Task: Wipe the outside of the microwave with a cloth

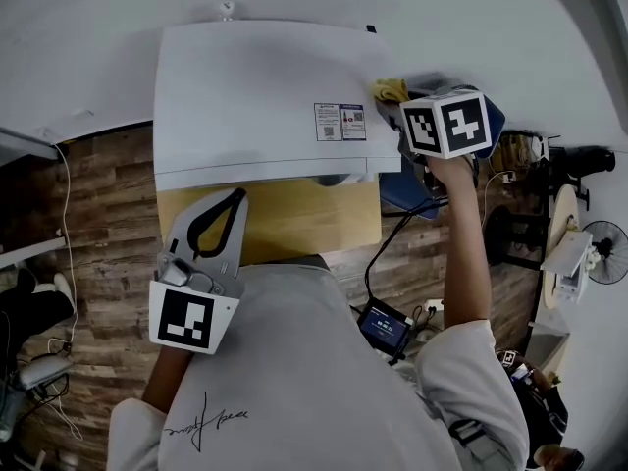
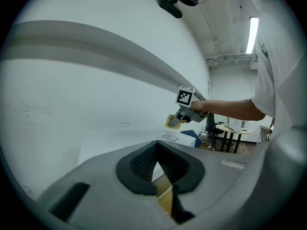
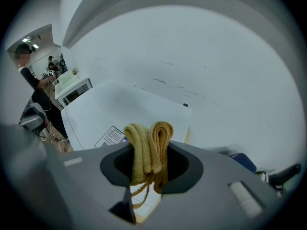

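The white microwave point(image 1: 265, 96) stands on a yellow table point(image 1: 294, 219) against the wall, seen from above, with a label sticker point(image 1: 340, 122) on its top. My right gripper point(image 1: 399, 103) is shut on a folded yellow cloth point(image 1: 390, 90) at the top's right rear corner. In the right gripper view the cloth point(image 3: 146, 145) bulges up between the jaws of the gripper point(image 3: 148, 159), above the microwave top point(image 3: 124, 111). My left gripper point(image 1: 235, 200) hangs in front of the microwave, shut and holding nothing. In the left gripper view the right gripper point(image 2: 178, 120) and cloth point(image 2: 171, 121) show far off.
A blue chair point(image 1: 407, 189) stands just right of the microwave, with a black cable running down to a small screen device point(image 1: 385, 326) on the wood floor. A fan point(image 1: 606, 251) and stands are at far right. The white wall is close behind.
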`<control>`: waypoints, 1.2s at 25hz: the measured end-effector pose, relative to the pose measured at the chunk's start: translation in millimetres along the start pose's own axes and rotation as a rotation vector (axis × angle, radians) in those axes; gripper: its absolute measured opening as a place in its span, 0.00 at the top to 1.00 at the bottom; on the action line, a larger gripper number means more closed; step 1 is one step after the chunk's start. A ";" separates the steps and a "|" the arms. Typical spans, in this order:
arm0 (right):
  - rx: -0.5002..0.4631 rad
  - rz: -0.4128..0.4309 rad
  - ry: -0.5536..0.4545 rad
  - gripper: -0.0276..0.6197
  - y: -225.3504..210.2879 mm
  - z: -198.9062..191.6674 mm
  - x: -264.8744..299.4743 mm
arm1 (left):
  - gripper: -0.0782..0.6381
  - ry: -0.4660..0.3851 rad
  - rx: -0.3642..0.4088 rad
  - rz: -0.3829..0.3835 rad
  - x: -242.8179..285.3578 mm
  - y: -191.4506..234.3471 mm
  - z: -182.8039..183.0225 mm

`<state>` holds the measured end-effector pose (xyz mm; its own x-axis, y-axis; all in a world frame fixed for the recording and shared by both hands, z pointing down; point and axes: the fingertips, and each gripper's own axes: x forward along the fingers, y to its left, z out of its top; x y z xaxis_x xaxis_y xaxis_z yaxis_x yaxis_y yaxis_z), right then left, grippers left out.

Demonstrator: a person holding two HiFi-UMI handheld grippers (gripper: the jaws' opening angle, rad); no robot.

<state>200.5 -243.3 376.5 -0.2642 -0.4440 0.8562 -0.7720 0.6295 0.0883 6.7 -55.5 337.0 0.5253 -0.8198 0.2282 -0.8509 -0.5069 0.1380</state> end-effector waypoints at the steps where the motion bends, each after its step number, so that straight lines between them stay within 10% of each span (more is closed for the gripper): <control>1: 0.006 -0.014 0.008 0.77 -4.5 -5.6 -1.2 | 0.90 0.003 0.001 -0.003 1.1 0.0 -1.2; 8: -0.034 -0.138 0.096 0.77 -21.5 -39.5 -1.0 | 0.90 0.007 0.004 -0.016 1.8 0.2 -4.0; 30: -0.042 -0.110 0.101 0.77 27.7 -40.4 6.8 | 0.90 0.002 0.010 0.011 -23.3 15.1 -9.9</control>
<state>200.6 -203.1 405.3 -0.1183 -0.4464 0.8870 -0.7676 0.6077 0.2035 -18.4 -41.4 343.2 0.5158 -0.8247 0.2319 -0.8566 -0.5003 0.1262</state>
